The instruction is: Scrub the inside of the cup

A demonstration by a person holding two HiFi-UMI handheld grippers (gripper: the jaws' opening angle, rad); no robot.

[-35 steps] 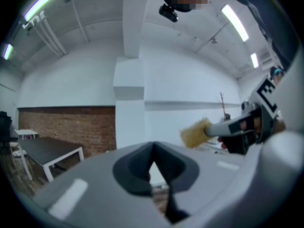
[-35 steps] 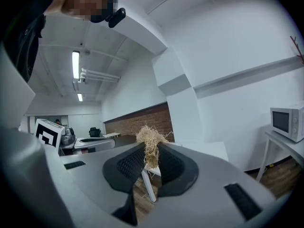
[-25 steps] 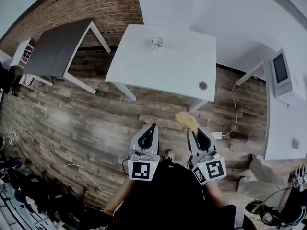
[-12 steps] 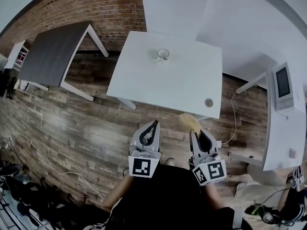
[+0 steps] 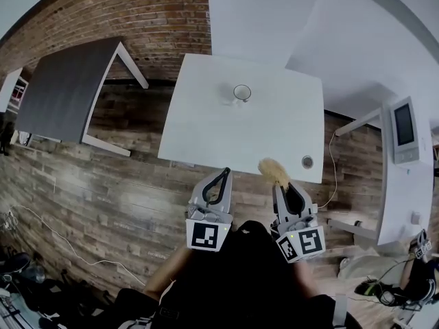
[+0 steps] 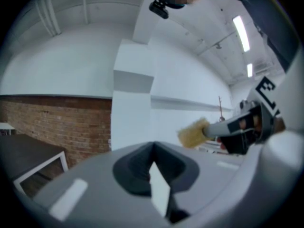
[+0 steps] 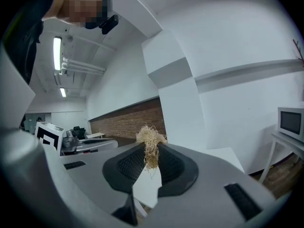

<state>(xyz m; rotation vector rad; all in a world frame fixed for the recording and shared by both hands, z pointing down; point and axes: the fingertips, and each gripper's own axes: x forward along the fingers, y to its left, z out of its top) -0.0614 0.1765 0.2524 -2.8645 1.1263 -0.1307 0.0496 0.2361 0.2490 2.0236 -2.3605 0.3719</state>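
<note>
A white cup (image 5: pixel 241 92) with a handle stands upright on the far half of the white table (image 5: pixel 206 136). Both grippers hang short of the table's near edge, well away from the cup. My right gripper (image 5: pixel 280 184) is shut on a tan fibre scrubber (image 5: pixel 272 171), whose tuft sticks out past the jaw tips; the scrubber (image 7: pixel 150 141) shows pinched between the jaws in the right gripper view, and the scrubber (image 6: pixel 194 133) shows at the right of the left gripper view. My left gripper (image 5: pixel 226 172) is shut with nothing in it.
A round hole (image 5: pixel 306 161) sits in the table's near right corner. A dark table (image 5: pixel 65 91) stands to the left by the brick wall (image 5: pixel 130 12). A microwave (image 5: pixel 405 133) rests on a white surface at the right. A cable (image 5: pixel 334 163) trails over the wood floor.
The view has moved forward: the white table and the cup now lie closer to both grippers. The scrubber's tuft now overlaps the table's near edge. Both grippers stay shut.
</note>
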